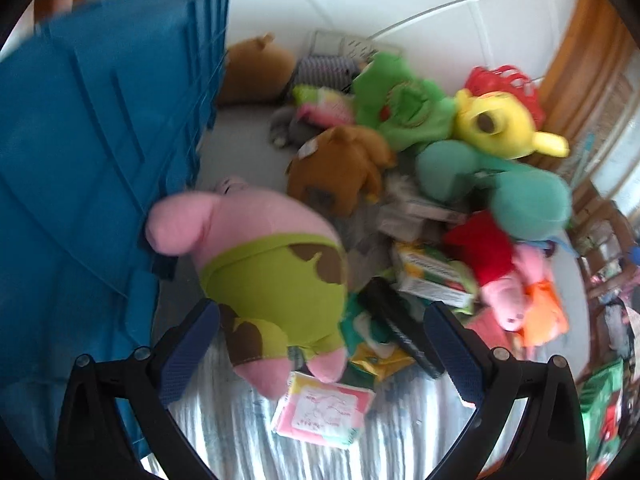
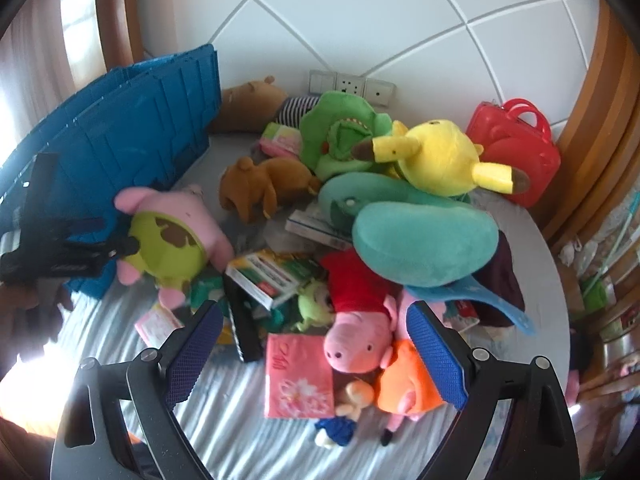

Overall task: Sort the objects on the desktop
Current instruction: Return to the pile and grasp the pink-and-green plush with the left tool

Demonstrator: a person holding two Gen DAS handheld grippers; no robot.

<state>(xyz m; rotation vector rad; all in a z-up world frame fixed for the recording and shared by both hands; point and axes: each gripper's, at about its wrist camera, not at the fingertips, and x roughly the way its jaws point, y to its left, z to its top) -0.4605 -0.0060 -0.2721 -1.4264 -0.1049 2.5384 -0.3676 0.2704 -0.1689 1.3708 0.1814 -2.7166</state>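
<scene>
A pink starfish plush in green shorts (image 1: 272, 272) lies just ahead of my left gripper (image 1: 320, 350), whose jaws stand wide open; one pink leg reaches between the fingers without being pinched. Left of the plush stands the blue crate (image 1: 80, 160). In the right wrist view the same plush (image 2: 172, 240) sits against the crate (image 2: 120, 148), with the left gripper (image 2: 124, 246) touching its shorts from the left. My right gripper (image 2: 316, 350) is open above a pink pig plush in a red dress (image 2: 356, 340) and a pink tissue pack (image 2: 300, 376).
A heap of toys covers the round table's striped cloth (image 2: 224, 412): yellow plush (image 2: 436, 156), teal plush (image 2: 424, 236), green plush (image 2: 340, 136), brown bear (image 2: 260, 188), red toy case (image 2: 516, 148), orange-dressed pig (image 2: 408, 380), boxes (image 2: 272, 276), black remote (image 2: 244, 328). A white wall rises behind.
</scene>
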